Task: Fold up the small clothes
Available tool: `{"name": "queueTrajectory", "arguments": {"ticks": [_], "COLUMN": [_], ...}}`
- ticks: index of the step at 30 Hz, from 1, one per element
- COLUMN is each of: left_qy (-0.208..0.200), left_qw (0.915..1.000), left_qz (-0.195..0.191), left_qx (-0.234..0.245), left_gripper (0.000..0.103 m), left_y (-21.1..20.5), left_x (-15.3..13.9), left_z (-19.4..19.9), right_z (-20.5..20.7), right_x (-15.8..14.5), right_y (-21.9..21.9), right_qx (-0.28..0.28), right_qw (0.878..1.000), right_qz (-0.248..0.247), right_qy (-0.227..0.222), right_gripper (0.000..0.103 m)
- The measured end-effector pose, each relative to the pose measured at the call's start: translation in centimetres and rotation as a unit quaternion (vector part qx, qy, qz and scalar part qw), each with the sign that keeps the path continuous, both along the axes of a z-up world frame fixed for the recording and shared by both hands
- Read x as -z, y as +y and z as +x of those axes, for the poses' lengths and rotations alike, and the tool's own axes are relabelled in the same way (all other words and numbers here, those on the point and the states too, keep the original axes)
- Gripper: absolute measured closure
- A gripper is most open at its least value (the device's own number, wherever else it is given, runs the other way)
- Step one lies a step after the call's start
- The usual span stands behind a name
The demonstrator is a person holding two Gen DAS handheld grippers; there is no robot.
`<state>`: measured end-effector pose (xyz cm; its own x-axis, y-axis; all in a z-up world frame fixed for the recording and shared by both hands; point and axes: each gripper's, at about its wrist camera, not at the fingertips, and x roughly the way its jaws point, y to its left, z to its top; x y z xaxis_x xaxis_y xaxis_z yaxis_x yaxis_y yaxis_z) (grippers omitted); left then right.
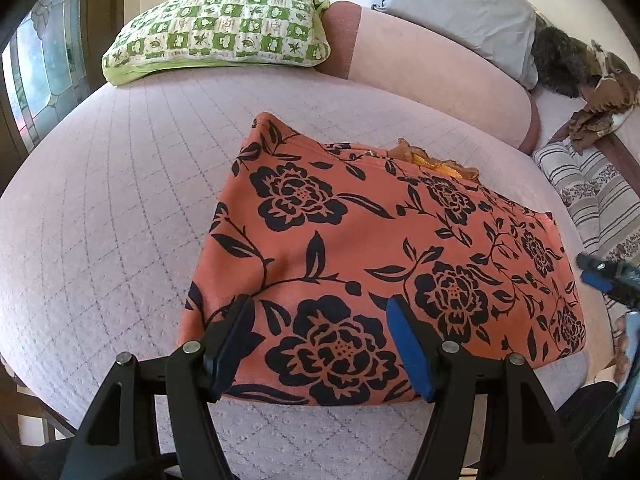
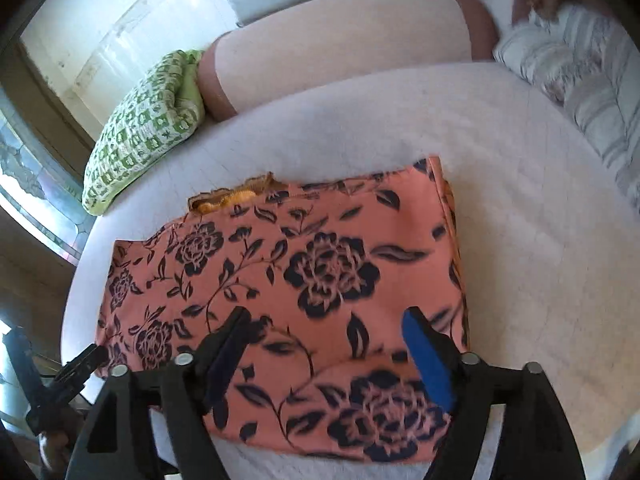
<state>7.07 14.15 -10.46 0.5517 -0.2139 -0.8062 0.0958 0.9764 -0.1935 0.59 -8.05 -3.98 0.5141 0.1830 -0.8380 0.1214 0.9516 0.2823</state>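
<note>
A folded orange garment with black flowers (image 1: pixel 360 240) lies flat on the pale quilted bed cover (image 1: pixel 120 200). A bit of orange-yellow trim (image 1: pixel 432 162) peeks out at its far edge. My left gripper (image 1: pixel 320 312) hovers open over the garment's near left part, with only cloth below the gap. In the right wrist view the same garment (image 2: pixel 300 280) fills the middle, and my right gripper (image 2: pixel 326 314) stands open above its near right part, holding nothing. The right gripper's blue tip (image 1: pixel 604 276) shows at the right edge of the left wrist view. The left gripper (image 2: pixel 92 356) shows at the lower left of the right wrist view.
A green checked pillow (image 1: pixel 224 28) lies at the far left and a long pink bolster (image 1: pixel 440 72) runs along the back. A grey pillow (image 1: pixel 460 0), a brown cloth heap (image 1: pixel 600 92) and a striped pillow (image 1: pixel 592 188) sit to the right. A window (image 1: pixel 44 60) is on the left.
</note>
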Motion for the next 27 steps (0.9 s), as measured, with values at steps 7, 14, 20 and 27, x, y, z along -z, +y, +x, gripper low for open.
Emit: {"name": "queueTrajectory", "arguments": {"ticks": [7,14,20,27], "left_qy": [-0.008,0.038,0.100,0.110], "left_qw": [0.9987,0.9923,0.9910,0.9868], "left_qz": [-0.032,-0.107,-0.085,-0.108], "left_qx": [-0.038,-0.049,-0.023,-0.050], "left_gripper": [0.028,0.028,0.033,0.086], "left_y": [3.9,7.1,5.6,6.9], "left_x": [-1.2,-0.1,3.1,4.4], "left_z": [0.8,8.5,15.9,17.7], "right_z": [0.6,0.4,0.3,-0.1], "right_x": [3.9,3.9,4.1,4.1], "right_y": [-1.2,-1.6,-1.7,-2.1], "right_qx": [0.006,-0.002,-0.005,-0.010], "right_qw": [0.998,0.999,0.999,0.999], "right_qz": [0.005,0.011,0.033,0.045], "right_qy": [0.058,0.043,0.034,0.025], "right_gripper": [0.017,0.013,0.013,0.013]}}
